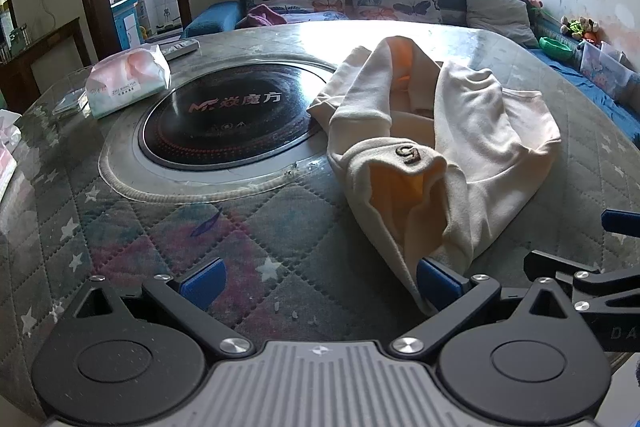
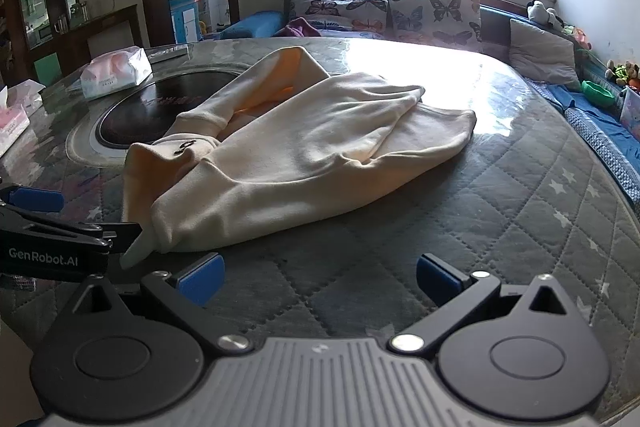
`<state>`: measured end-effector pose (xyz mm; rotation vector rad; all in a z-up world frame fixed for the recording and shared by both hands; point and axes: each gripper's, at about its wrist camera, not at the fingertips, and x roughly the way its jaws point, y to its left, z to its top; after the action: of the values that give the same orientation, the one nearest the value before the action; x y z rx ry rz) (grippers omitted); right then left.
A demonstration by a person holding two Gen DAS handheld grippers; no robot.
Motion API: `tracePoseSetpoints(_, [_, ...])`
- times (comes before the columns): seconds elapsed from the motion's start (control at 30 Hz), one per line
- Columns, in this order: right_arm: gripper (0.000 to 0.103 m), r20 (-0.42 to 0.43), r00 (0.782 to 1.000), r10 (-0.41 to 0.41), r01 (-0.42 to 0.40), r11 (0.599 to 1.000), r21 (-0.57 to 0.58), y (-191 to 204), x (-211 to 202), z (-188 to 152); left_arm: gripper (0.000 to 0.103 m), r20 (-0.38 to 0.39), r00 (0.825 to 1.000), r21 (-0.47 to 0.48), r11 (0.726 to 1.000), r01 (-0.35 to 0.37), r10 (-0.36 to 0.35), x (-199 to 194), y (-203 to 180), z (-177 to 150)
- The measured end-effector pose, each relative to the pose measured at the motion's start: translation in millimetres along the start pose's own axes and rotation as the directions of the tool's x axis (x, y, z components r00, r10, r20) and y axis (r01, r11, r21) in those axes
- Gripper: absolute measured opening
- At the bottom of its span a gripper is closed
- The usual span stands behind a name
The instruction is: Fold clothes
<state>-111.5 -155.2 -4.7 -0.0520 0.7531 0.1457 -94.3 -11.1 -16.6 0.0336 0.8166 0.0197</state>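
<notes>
My cream fleece sweatshirt with ribbed cuffs (image 2: 304, 155) lies crumpled on the round quilted grey star-print surface (image 2: 520, 207), its long axis running from the near corner at my 7 o'clock away toward 1 o'clock in the right wrist view. My left tool (image 1: 320, 281) is released, jaws spread, and its right blue pad (image 1: 434, 283) touches the nearest fabric corner. My right tool (image 2: 318, 277) is also released, hovering just short of the garment's near edge, which lies at 11 o'clock from it. The left is nearer, so I judge it should pinch that corner first. The black round cooktop (image 1: 228, 115) sits beside the cloth at 9 o'clock.
</notes>
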Motion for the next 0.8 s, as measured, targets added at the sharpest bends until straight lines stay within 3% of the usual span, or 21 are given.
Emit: tracePoseSetpoints(0.8, [0.103, -0.01, 1.0, 0.026, -0.026, 1.0, -0.011, 7, 7, 10, 0.103, -0.013, 1.0, 0.004, 1.0, 0.008, -0.008, 6, 0, 10])
